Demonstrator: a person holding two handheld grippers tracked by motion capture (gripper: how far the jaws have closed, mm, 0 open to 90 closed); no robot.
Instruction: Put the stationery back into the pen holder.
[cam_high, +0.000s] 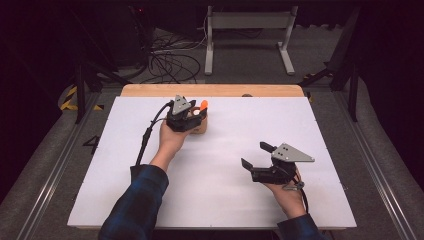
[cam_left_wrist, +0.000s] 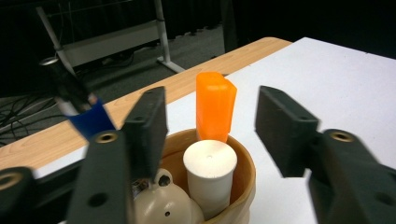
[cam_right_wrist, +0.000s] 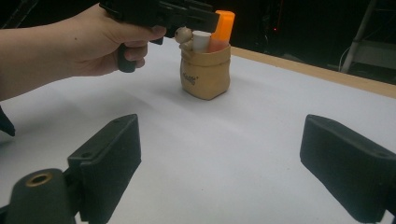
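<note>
Near the far edge of the white table (cam_high: 225, 165), left of its middle, a small tan pouch (cam_high: 201, 123) stood in the high view, an orange marker (cam_high: 204, 104) poking from its top. The left gripper (cam_high: 189, 113) hung directly over the pouch, held by the person's left hand (cam_high: 172, 137); how its jaws stood could not be read from that angle. The right gripper (cam_high: 256, 156) sat well apart, toward the near right corner, jaws spread and pointing left with nothing between them.

In the left gripper view, the left gripper (cam_left_wrist: 211, 126) had its two black jaws parted above the pouch (cam_left_wrist: 243, 182), one to each side of the orange marker (cam_left_wrist: 215, 108) and touching none of it. A white cylinder (cam_left_wrist: 210, 170) stood upright in front of the marker, and a beige rounded piece (cam_left_wrist: 164, 201) lay beside it inside the pouch. A blue-capped object (cam_left_wrist: 89, 119) showed behind the left jaw, blurred.

In the right gripper view, the right gripper (cam_right_wrist: 219, 156) was wide open over bare table (cam_right_wrist: 224, 140). Farther off, the pouch (cam_right_wrist: 205, 74) stood upright toward the far edge, with the left hand (cam_right_wrist: 100, 44) holding its gripper (cam_right_wrist: 161, 13) just above the contents.
</note>
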